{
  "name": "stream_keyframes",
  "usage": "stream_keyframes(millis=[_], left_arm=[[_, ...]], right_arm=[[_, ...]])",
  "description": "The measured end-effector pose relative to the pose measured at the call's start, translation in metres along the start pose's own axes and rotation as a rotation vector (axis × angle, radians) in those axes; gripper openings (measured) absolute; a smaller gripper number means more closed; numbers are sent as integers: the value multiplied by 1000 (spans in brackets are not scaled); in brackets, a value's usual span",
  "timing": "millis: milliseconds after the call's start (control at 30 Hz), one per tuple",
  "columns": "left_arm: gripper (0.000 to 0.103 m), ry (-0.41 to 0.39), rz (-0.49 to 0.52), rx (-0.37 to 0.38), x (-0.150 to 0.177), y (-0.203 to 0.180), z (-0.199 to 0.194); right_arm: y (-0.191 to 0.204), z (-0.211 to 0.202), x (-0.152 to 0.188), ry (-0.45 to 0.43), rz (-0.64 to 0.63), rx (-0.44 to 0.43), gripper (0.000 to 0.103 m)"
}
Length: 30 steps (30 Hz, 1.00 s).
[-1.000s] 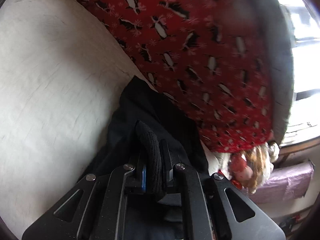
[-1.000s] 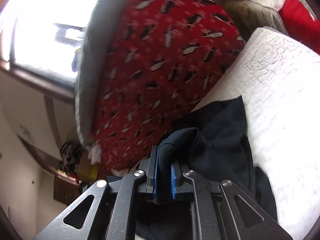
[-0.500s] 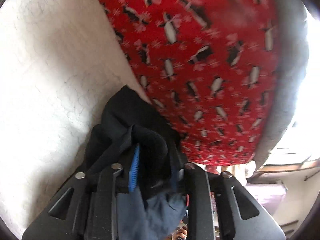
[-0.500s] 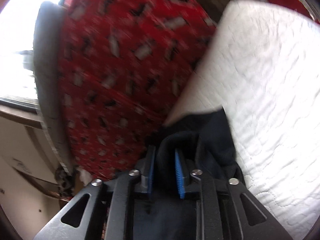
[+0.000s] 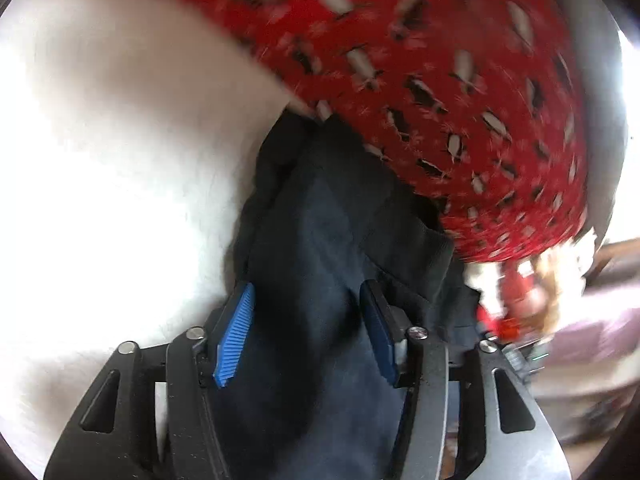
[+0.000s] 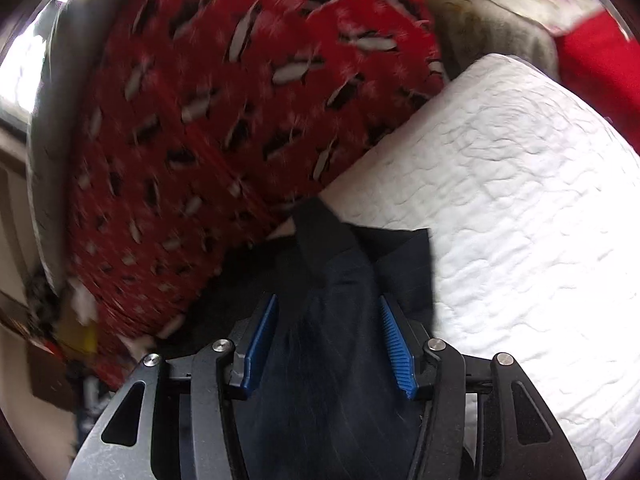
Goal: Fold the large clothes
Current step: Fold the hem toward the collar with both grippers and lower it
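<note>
Both hand-held grippers are letting go of the dark garment (image 5: 320,240).
It is lying bunched at the lower centre on the white bed (image 6: 520,200), beside the red blanket (image 5: 440,60); left hand-held gripper (image 5: 306,334), jaws just opening, and right hand-held gripper (image 6: 328,342) are standing open around cloth; folding is looking unfinished.

A white quilted mattress (image 6: 520,200) is lying under everything, filling one side of both views. A red blanket (image 5: 440,80) with a black-and-white pattern is resting against its edge, backed by a grey lining (image 6: 52,128). Daylight is coming through a window (image 5: 630,100) beyond the blanket.
</note>
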<state>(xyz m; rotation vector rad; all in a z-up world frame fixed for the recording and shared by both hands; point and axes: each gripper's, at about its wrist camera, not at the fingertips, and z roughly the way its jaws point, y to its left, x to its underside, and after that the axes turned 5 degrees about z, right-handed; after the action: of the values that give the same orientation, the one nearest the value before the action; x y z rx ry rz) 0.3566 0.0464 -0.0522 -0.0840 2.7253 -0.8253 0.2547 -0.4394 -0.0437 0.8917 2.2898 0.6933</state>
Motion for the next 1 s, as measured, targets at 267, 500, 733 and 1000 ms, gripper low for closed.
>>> stream_keyframes(millis=[267, 500, 733, 1000], left_arm=[[1, -118, 101, -331, -16, -9, 13], [2, -92, -56, -81, -23, 30, 0], [64, 4, -56, 98, -30, 8, 13], [2, -40, 187, -166, -17, -34, 8]], right_arm=[[-3, -21, -7, -198, -26, -91, 4], [-34, 8, -3, -77, 39, 7, 18], [-37, 7, -8, -54, 101, -73, 36], [-4, 7, -8, -54, -52, -18, 7]])
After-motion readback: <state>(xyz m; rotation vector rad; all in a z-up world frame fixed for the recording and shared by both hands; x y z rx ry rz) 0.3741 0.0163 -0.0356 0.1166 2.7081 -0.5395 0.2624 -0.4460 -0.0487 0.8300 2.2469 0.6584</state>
